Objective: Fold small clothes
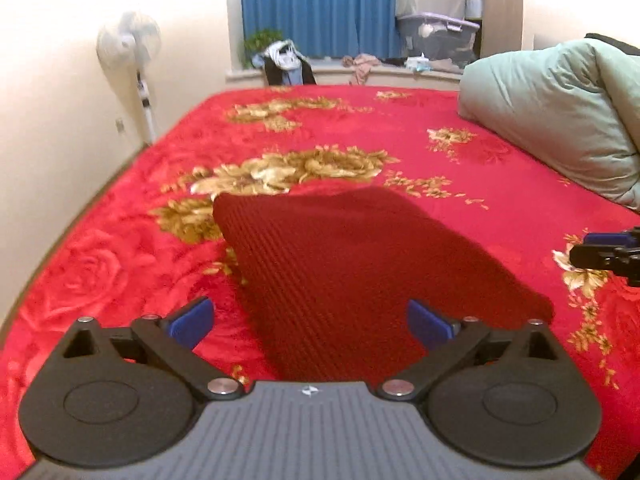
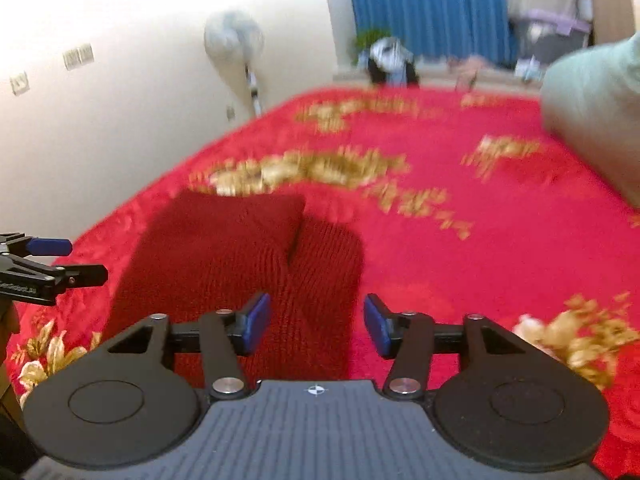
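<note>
A dark red knitted garment (image 1: 352, 264) lies folded flat on the bed, its near edge running under my left gripper (image 1: 310, 322). The left gripper is wide open and empty, its blue pads on either side of the garment's near end. In the right wrist view the same garment (image 2: 224, 256) shows a folded flap on top with a second strip beside it. My right gripper (image 2: 318, 324) is open and empty above the garment's near right part. Each gripper appears at the edge of the other's view, the right one (image 1: 608, 254) and the left one (image 2: 48, 264).
The bed carries a red blanket with gold flowers (image 1: 440, 208). A pale green duvet (image 1: 560, 116) is heaped at the right. A standing fan (image 1: 132, 64) is by the left wall. A window sill with clothes and storage boxes (image 1: 436, 28) lies beyond the bed.
</note>
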Available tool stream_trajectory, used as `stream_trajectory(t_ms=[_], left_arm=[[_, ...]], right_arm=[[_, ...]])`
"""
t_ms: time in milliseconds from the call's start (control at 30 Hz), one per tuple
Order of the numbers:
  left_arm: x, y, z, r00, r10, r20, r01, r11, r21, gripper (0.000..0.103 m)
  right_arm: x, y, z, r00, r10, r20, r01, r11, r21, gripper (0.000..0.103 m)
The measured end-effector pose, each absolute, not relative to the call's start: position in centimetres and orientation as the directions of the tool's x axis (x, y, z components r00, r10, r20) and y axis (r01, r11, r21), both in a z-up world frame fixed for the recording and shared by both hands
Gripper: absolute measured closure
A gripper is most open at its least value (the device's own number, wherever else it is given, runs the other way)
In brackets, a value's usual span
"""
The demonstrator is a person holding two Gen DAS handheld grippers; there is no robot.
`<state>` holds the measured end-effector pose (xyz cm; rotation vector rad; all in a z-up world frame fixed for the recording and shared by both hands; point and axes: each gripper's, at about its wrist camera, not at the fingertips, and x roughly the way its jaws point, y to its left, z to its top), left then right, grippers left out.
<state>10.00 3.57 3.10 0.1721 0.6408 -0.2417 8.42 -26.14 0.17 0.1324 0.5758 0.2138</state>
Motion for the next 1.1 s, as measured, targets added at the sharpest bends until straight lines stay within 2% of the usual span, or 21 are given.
stream_trajectory(t_ms=[200,433,567,700,867,967,1100], left_arm=[[1.0,1.0,5.1,0.835,-0.169,-0.523,0.238,0.969,0.067,0.000],[-5.3,-0.7,2.8,0.850,-0.142,-0.507,0.160,0.987,-0.007,0.000],[-4.5,-1.6,1.3,0.853,-0.073,-0.516,0.098,0.995,0.021,0.000],[-3.4,-1.6,1.1,0.857,-0.024,-0.514,0.048,0.998,0.034,0.000],[-2.2,-0.7,0.5,0.800,-0.020,-0.600,0.014,1.000,-0.016,0.000],[-2.3,-0.8,0.7,0.816,0.035,-0.577,-0.019,0.999,0.034,0.000],[-2.2,-0.7,0.7,0.819,0.061,-0.570,-0.037,0.998,0.053,0.000]], right_arm=[[1.1,-28.2,1.3,0.881,0.164,-0.445,-0.087,0.978,0.188,0.040],[-3.1,-27.2,0.7,0.925,0.117,-0.361,-0.077,0.989,0.125,0.036],[-2.4,-26.5,-1.1,0.922,0.076,-0.380,-0.063,0.997,0.048,0.036],[-1.2,-26.3,-1.2,0.942,0.038,-0.334,-0.041,0.999,-0.004,0.036],[0.0,-26.7,-1.8,0.944,0.001,-0.330,-0.001,1.000,0.001,0.036],[0.3,-26.8,-2.1,0.938,0.008,-0.346,-0.004,1.000,0.011,0.036],[0.1,-25.6,-2.4,0.939,0.012,-0.344,-0.031,0.998,-0.048,0.036]])
